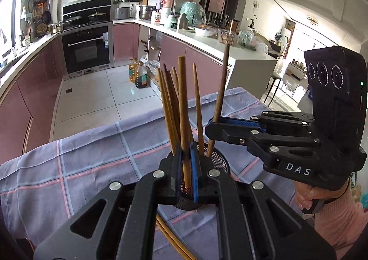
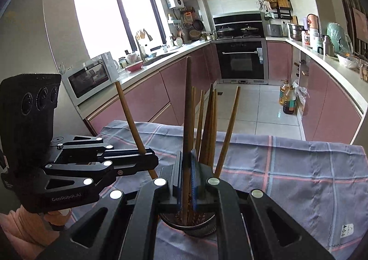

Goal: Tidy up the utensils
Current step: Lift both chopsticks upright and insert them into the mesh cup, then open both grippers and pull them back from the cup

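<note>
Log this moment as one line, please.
left gripper: shut on left-held chopstick, tip in mesh holder | right gripper: shut on right-held chopstick, tip in holder | loose chopsticks on cloth

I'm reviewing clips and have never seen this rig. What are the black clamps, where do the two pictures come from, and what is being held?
The clamps are hand-held two-finger grippers, one per hand, each carrying its own fisheye camera. In the left camera's picture the left gripper is shut on a wooden chopstick. The right gripper is shut on a darker chopstick. Both sticks reach into a black mesh holder already holding several chopsticks, on a checked cloth. More chopsticks lie on the cloth.
</note>
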